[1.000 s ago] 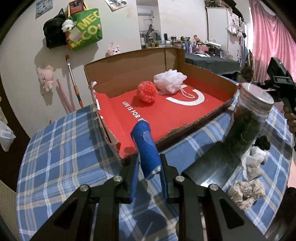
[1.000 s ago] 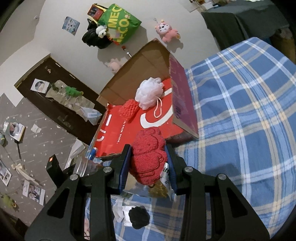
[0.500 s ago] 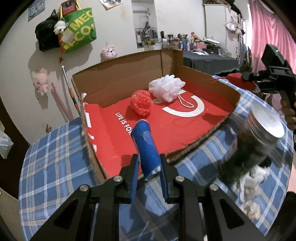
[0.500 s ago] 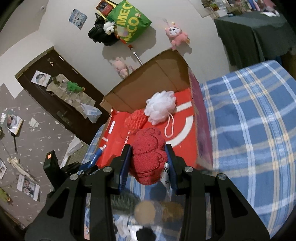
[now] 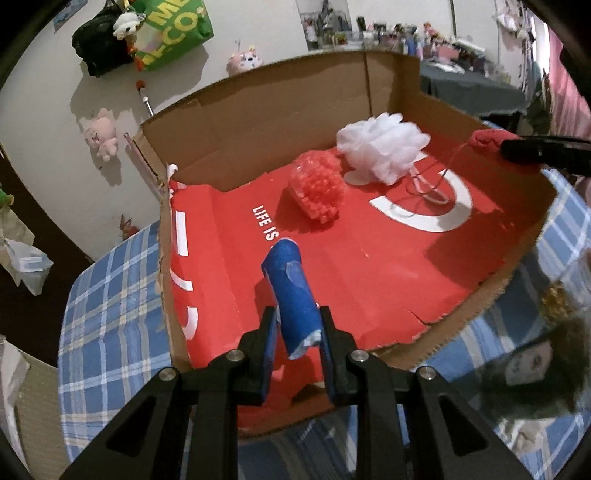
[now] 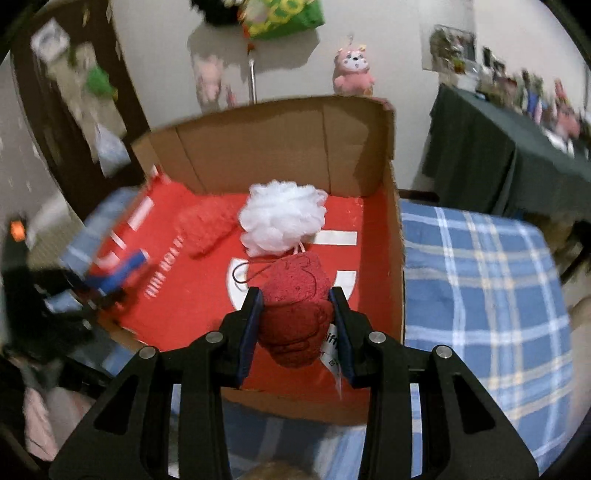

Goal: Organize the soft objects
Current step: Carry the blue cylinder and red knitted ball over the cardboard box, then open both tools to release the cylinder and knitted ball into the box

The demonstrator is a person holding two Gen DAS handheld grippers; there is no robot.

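My left gripper (image 5: 295,325) is shut on a rolled blue cloth (image 5: 291,291) and holds it above the near left part of the open cardboard box (image 5: 266,110). My right gripper (image 6: 295,306) is shut on a red plush towel toy (image 6: 295,310) with a white tag, held over the box's near right part (image 6: 393,221). Inside the box, on its red floor, lie a white mesh bath pouf (image 5: 384,147) and a red pouf (image 5: 317,188). Both also show in the right wrist view: the white pouf (image 6: 282,221) and the blurred red pouf (image 6: 207,229).
The box stands on a table with a blue plaid cloth (image 5: 107,306). A dark jar (image 5: 532,365), blurred, stands at the box's near right corner. Plush toys (image 5: 101,133) and a green bag (image 5: 173,29) hang on the wall behind. A dark-covered table (image 6: 517,155) stands at the back right.
Both grippers have moved forward over the box with their loads still held. The right gripper has swung round to face the box's inside. The jar has slid to the lower right of the left view.
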